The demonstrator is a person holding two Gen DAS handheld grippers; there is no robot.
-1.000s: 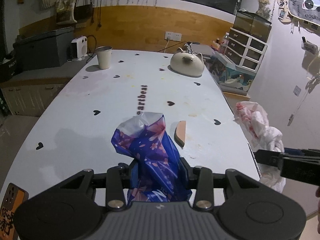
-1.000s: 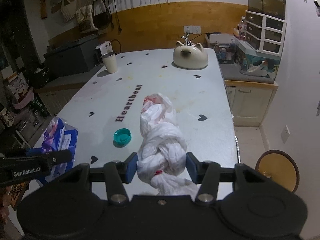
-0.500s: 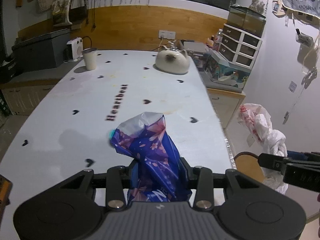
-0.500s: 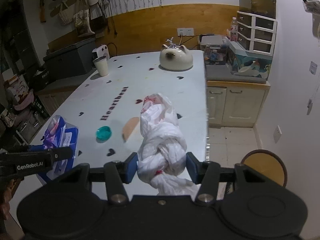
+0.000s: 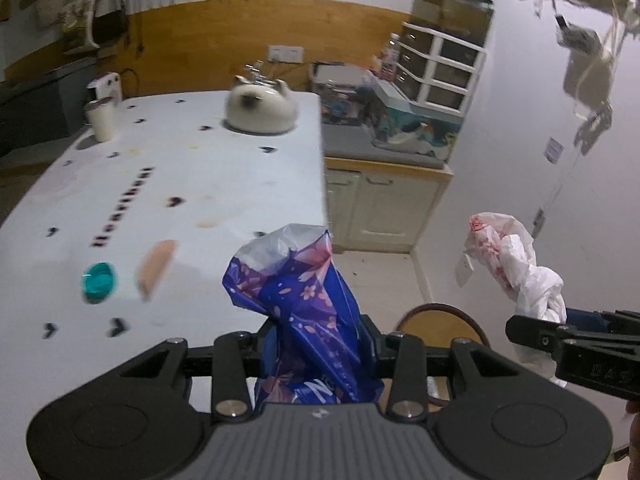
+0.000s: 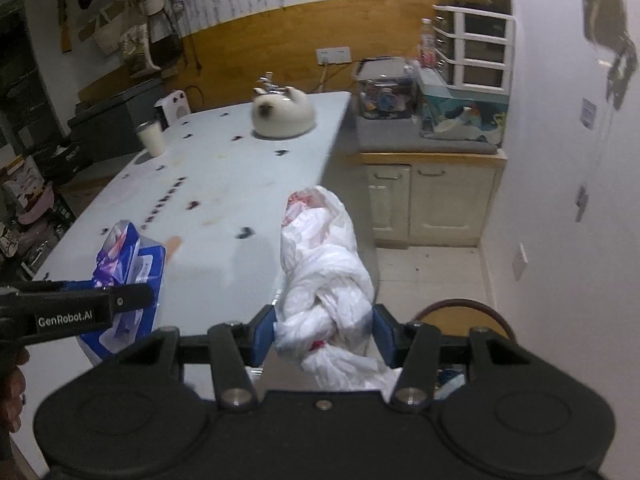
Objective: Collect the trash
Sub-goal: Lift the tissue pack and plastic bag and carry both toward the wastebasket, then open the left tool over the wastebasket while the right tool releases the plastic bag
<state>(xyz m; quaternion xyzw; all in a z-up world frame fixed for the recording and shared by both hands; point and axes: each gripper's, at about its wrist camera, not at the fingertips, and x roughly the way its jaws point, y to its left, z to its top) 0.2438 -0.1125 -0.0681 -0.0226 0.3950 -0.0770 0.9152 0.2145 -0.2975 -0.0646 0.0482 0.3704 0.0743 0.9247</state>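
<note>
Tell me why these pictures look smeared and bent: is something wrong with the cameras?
Left wrist view: motion blur smears the table print and teal cap, while the clamped blue wrapper stays sharp. Right wrist view: the kettle is blurred, the held white bag crisp. Both views: fisheye curves the walls; lighting is dim.

Blue floral plastic wrapper (image 5: 308, 312): crumpled, upright, pinched at base, above table edge. White plastic bag (image 6: 324, 276): knotted, red-printed, upright, clamped at knot, beyond table edge.
</note>
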